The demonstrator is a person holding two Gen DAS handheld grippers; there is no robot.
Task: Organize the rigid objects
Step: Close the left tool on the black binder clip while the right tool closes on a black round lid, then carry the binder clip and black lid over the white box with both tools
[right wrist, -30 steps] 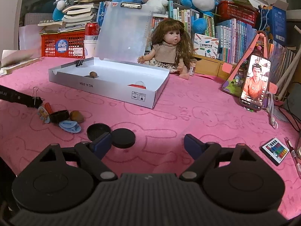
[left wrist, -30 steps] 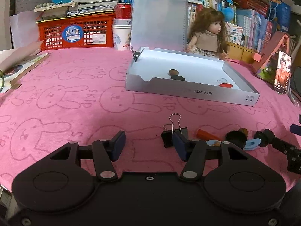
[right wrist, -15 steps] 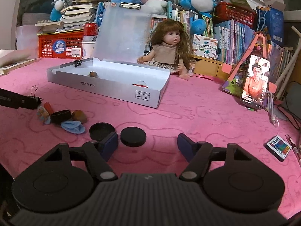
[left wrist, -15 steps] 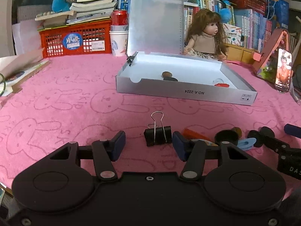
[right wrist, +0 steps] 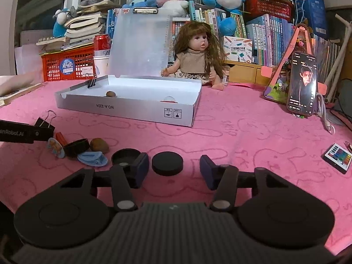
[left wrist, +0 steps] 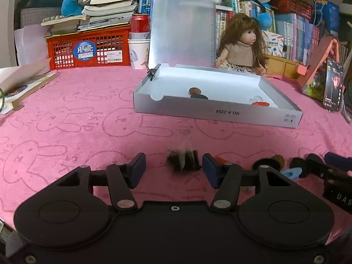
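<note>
A black binder clip (left wrist: 183, 161), blurred, lies on the pink cloth between the fingers of my left gripper (left wrist: 173, 169); the jaws stand open and apart from it. My right gripper (right wrist: 173, 168) has a flat black round cap (right wrist: 167, 163) between its fingers. Its jaws are closing, and a gap still shows on the right side. The open white box (left wrist: 217, 112) sits beyond, with a brown nut (left wrist: 194, 90) and a red piece (left wrist: 260, 103) inside. In the right wrist view the same box (right wrist: 132, 110) stands at back left.
Left of the cap lie an upturned black lid (right wrist: 125, 156), a blue clip (right wrist: 92, 158), a brown nut (right wrist: 99, 145), a black ring (right wrist: 77, 147) and a red tube (right wrist: 61, 138). A doll (right wrist: 195, 61), phone (right wrist: 302, 85), remote (right wrist: 337, 157) and red basket (left wrist: 88, 48) ring the cloth.
The right jaws have narrowed around the black cap. The left gripper has shifted left, so the binder clip now sits between its fingers, and the clip looks blurred.
</note>
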